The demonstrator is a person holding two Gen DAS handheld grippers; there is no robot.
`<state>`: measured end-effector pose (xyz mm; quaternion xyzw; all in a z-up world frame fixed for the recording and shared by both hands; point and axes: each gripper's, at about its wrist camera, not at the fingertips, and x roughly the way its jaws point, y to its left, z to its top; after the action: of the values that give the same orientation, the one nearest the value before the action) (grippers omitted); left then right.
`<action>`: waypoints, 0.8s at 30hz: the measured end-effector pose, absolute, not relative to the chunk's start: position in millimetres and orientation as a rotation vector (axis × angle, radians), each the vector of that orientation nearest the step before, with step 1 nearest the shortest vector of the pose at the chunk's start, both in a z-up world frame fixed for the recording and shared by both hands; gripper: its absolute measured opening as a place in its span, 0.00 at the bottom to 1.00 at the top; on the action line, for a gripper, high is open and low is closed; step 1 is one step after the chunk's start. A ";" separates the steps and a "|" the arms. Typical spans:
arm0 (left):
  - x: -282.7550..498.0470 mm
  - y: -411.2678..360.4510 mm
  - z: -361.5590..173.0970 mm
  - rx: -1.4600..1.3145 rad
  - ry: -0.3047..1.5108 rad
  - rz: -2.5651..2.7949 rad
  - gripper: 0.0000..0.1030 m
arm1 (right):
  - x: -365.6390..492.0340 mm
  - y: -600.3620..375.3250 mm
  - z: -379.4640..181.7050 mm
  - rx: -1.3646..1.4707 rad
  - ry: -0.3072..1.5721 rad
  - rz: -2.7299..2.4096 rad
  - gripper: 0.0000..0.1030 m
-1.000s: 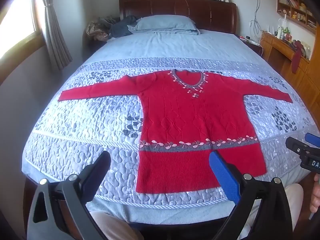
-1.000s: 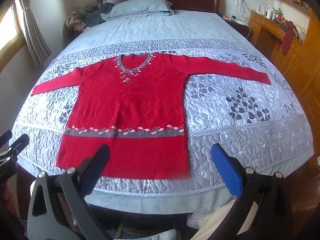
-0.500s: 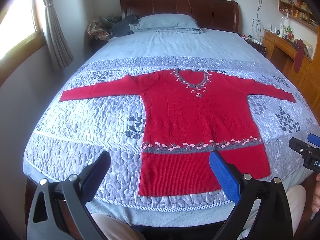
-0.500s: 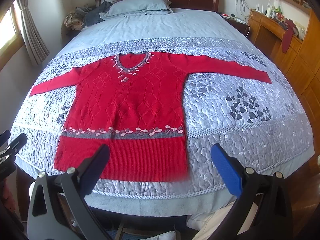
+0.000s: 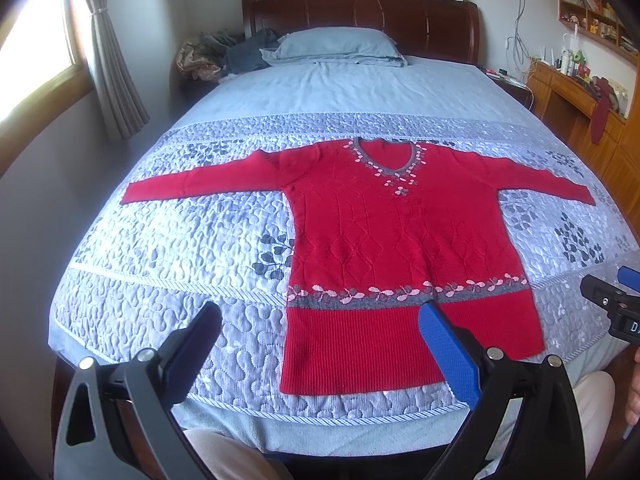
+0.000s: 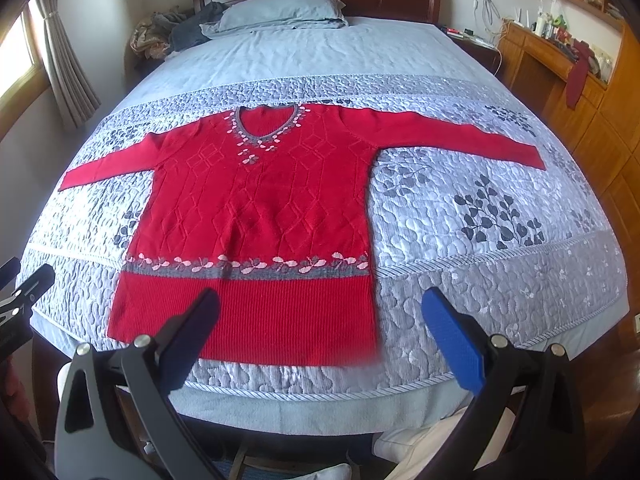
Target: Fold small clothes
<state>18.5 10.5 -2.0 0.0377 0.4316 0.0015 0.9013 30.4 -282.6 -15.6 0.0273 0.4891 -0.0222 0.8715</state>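
Observation:
A red knit sweater (image 5: 392, 240) with a grey flowered V-neck and a flowered band lies flat on the bed, both sleeves spread out, hem toward me. It also shows in the right wrist view (image 6: 256, 216). My left gripper (image 5: 320, 344) is open and empty, held above the bed's near edge by the hem's left corner. My right gripper (image 6: 320, 332) is open and empty, above the hem's right corner. The right gripper's tip shows at the left wrist view's right edge (image 5: 612, 304).
The bed has a grey patterned quilt (image 5: 168, 240), a blue pillow (image 5: 336, 46) and a dark wooden headboard (image 5: 360, 12). Loose clothes (image 5: 216, 56) lie beside the pillow. A window with a curtain (image 5: 108, 60) is on the left, wooden shelving (image 6: 568, 64) on the right.
Both grippers have moved slightly forward and up toward the bed, so the sweater sits a little higher and closer in view. Both stay open; the sweater has not moved.

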 end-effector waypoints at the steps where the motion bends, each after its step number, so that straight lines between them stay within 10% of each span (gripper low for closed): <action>1: 18.3 10.3 -1.9 0.079 0.893 0.005 0.96 | 30.7 -282.9 -15.6 0.058 1.023 -0.045 0.97; 24: 21.1 9.8 -1.0 0.080 0.890 0.013 0.96 | 30.2 -283.3 -13.9 0.052 1.010 -0.042 0.97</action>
<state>21.1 9.8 -1.0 0.0387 0.4304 0.0061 0.9018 30.2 -283.3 -13.9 0.0251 0.4838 -0.0200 0.8746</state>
